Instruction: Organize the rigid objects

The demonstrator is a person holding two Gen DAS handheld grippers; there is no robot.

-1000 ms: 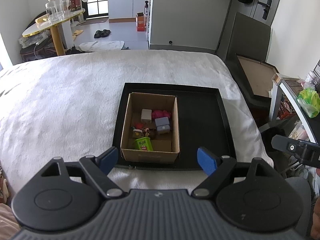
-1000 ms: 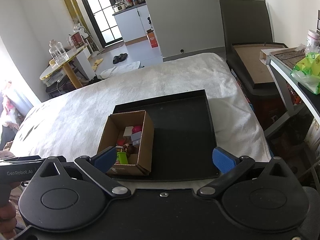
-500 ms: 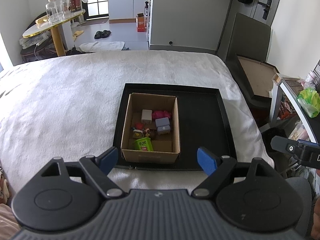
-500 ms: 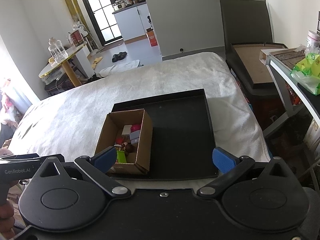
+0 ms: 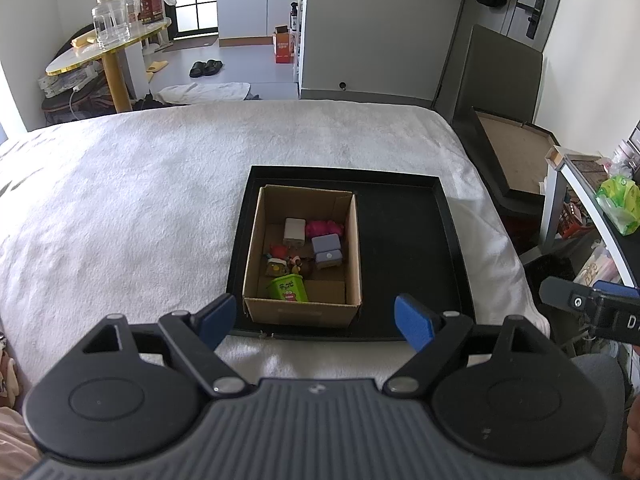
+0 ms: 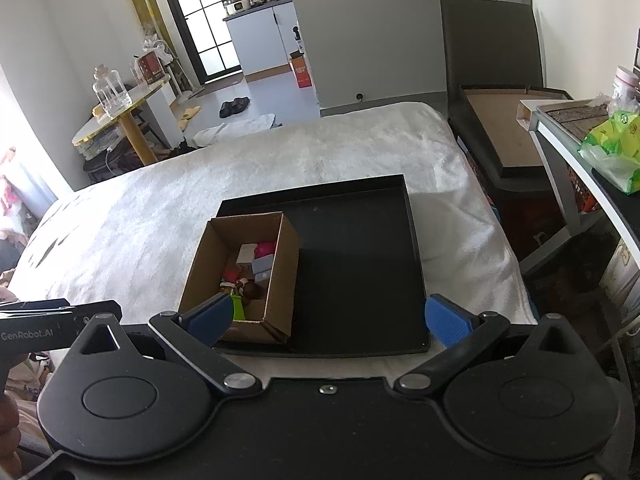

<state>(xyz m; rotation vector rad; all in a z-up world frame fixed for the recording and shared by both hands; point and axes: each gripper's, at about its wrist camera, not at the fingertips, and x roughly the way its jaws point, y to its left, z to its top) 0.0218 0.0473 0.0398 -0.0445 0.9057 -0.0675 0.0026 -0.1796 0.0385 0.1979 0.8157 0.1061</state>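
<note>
Cardboard box (image 5: 303,314) of toys; "GenRobot.AI" left tongs (image 5: 316,320), right tongs (image 6: 326,318) wide, empty.

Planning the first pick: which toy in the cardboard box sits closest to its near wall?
The green tub, lying nearest the near wall of the cardboard box; the white block and pink toy lie farthest back.

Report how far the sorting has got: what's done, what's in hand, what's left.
Done: nothing visibly sorted; the small items, such as the green tub and pink toy, all sit in the cardboard box on the black tray. In hand: nothing; left claw and right claw hover open, empty. Left: presumably moving the items out onto the tray's bare half.
</note>
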